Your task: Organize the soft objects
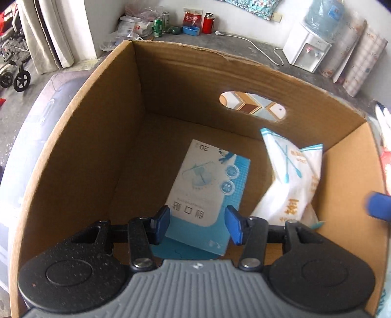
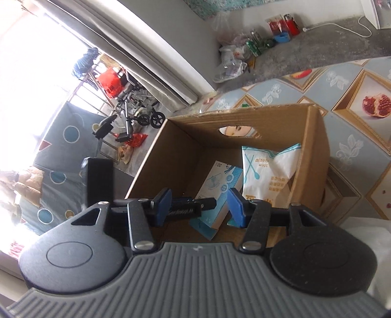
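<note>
Both my grippers hang open and empty: left gripper (image 1: 198,223) over the plaster box (image 1: 207,193) inside the carton (image 1: 73,171); right gripper (image 2: 199,208) outside; swab bag (image 1: 290,176) beside.

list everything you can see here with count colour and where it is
cardboard box: one, brown, open-topped, on the patterned cloth
plaster box: one, white and blue, flat on the box floor
cotton swab bag: one, white with blue print, leaning in the box's right corner
patterned cloth: one, grey-blue and tan, under the box
water dispenser: one, white, by the far wall
red flask: one, on the floor by the wall
left gripper: blue pads, open, above the box
right gripper: blue pads, open, near the box rim
</note>
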